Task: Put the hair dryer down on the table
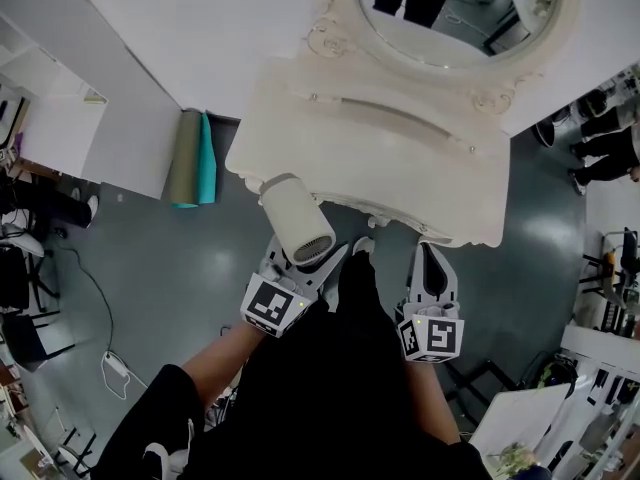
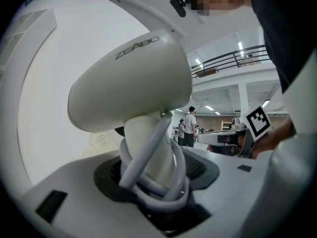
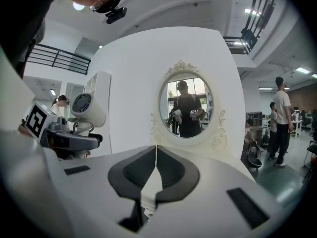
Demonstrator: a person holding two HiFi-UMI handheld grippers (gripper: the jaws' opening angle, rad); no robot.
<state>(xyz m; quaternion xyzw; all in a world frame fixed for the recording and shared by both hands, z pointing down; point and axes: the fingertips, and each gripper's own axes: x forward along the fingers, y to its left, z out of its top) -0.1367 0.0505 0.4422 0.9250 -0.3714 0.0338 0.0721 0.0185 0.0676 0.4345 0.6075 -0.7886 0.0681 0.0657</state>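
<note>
Cream-white hair dryer (image 1: 297, 220) upright in left gripper (image 1: 303, 271), jaws clamped on its cord-wrapped handle; barrel hangs at the near left corner of the white table (image 1: 400, 158), not set down; right gripper (image 3: 156, 152) jaws together, empty, facing the oval mirror (image 3: 186, 108)

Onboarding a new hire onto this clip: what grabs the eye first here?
The cream hair dryer stands out first, clamped by its cord-wrapped handle in the left gripper, near the front left corner of the white dressing table. Next comes the ornate oval mirror at the table's back, reflecting the person. The right gripper points towards it, shut and empty.
</note>
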